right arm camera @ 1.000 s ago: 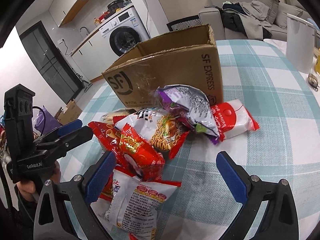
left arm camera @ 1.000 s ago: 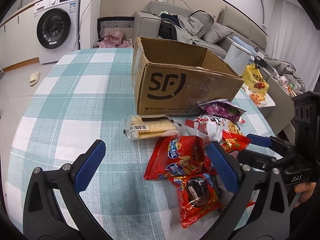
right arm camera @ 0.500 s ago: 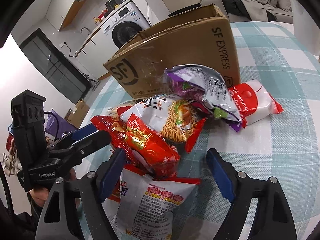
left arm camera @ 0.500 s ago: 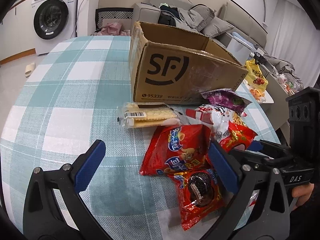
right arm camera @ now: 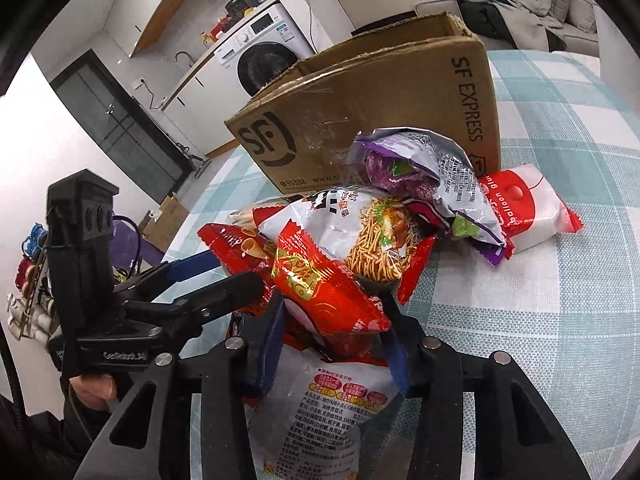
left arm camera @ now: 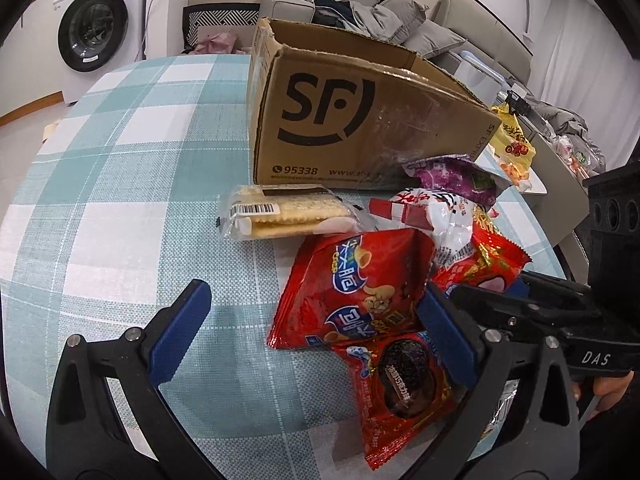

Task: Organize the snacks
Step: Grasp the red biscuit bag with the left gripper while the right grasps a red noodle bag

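Note:
An open SF cardboard box (left arm camera: 352,120) stands on the checked table; it also shows in the right wrist view (right arm camera: 384,112). Snack packs lie piled before it: a cracker pack (left arm camera: 280,216), a red chip bag (left arm camera: 360,288), a red cookie pack (left arm camera: 400,376), a noodle bag (right arm camera: 360,232), a purple bag (right arm camera: 416,168). My left gripper (left arm camera: 316,332) is open, low over the table, its right finger over the chip bag. My right gripper (right arm camera: 336,344) is closed around a small red snack pack (right arm camera: 324,292), above a white pack (right arm camera: 328,412).
A red and white balloon-print pack (right arm camera: 528,208) lies to the right of the pile. A washing machine (left arm camera: 96,28) and a sofa (left arm camera: 400,20) stand beyond the table. A side table with a yellow bag (left arm camera: 512,140) is at the right.
Both grippers moved in toward the snack pile. My right gripper's fingers closed from wide open onto the small red pack. The left gripper stayed open.

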Motion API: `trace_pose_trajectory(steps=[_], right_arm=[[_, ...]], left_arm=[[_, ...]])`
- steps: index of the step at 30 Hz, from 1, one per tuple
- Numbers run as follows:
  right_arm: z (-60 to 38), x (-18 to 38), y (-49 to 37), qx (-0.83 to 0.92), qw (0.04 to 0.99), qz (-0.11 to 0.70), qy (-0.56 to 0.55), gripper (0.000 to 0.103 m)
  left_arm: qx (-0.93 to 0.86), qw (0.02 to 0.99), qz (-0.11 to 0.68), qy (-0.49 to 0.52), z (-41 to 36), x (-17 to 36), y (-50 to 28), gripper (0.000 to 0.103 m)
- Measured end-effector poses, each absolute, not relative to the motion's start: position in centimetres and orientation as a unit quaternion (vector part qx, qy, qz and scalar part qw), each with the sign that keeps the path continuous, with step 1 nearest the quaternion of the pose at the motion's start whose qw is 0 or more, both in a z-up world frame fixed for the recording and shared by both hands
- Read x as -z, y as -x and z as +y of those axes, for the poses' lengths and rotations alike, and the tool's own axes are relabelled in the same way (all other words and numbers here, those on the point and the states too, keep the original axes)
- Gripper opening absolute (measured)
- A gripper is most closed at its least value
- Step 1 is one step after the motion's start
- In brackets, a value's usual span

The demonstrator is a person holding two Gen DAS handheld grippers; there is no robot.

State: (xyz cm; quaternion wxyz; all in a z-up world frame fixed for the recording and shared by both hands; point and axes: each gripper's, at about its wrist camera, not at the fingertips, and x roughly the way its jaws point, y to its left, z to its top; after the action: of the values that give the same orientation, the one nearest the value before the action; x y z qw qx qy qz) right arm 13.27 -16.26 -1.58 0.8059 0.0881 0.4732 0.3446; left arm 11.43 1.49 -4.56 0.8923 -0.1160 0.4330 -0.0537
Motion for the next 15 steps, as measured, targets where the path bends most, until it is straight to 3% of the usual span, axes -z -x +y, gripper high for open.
trace_pose_trajectory(steps=[7,15], right_arm=[[-17.2,1.3,-12.5,-0.349,0.811,0.461,-0.092,0.032],[-18.0,1.4,-12.4,-0.357,0.804,0.464,-0.101,0.032]], left_arm=[[0.069,0.884,0.446,0.123,1.2,5.6,-12.6,0.101],[0.081,0.884,0.447,0.107,0.8,6.1,-13.6,0.101]])
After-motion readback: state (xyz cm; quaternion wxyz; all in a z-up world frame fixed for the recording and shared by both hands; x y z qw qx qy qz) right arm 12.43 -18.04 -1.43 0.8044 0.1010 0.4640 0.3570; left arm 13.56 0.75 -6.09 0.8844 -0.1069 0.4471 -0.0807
